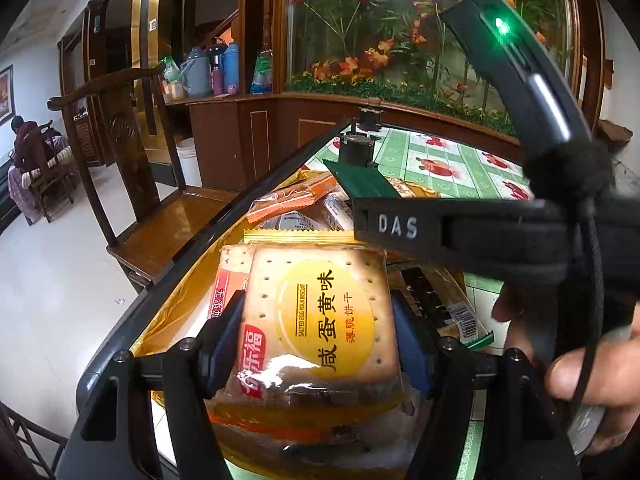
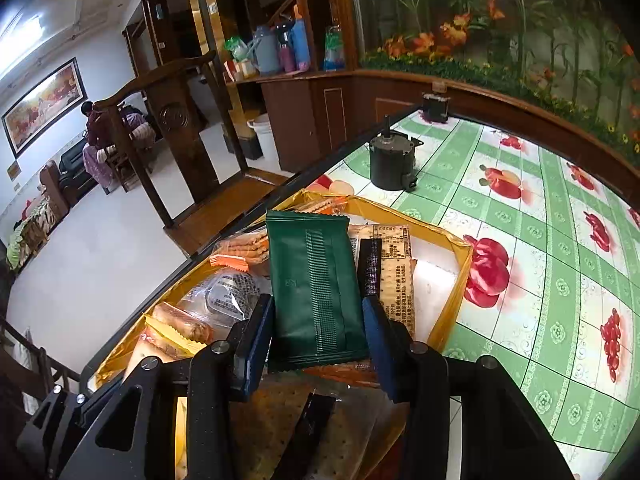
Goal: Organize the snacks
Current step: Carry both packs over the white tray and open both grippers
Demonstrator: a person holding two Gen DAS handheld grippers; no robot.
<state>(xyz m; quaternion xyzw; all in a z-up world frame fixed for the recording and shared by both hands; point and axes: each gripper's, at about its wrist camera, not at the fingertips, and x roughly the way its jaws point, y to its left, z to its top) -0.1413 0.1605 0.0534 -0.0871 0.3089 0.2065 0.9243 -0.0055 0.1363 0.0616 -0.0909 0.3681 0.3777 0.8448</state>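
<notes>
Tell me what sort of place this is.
Probably a home's dining or living area: a table under a fruit-print tablecloth, a carved wooden chair, and thermos flasks on a wooden cabinet.

Snack packets are lying piled in the tray (image 2: 448, 322) sitting at the table's (image 2: 520, 280) left edge, a motor (image 2: 390, 164) is standing behind it, and a chair (image 2: 180, 148) is standing left of the table.

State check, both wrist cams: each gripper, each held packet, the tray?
left gripper: shut on the yellow salted-egg-yolk biscuit packet.
right gripper: shut on the dark green foil snack packet.
gold-lined snack tray: on the fruit-print tablecloth, holding loose packets.
</notes>
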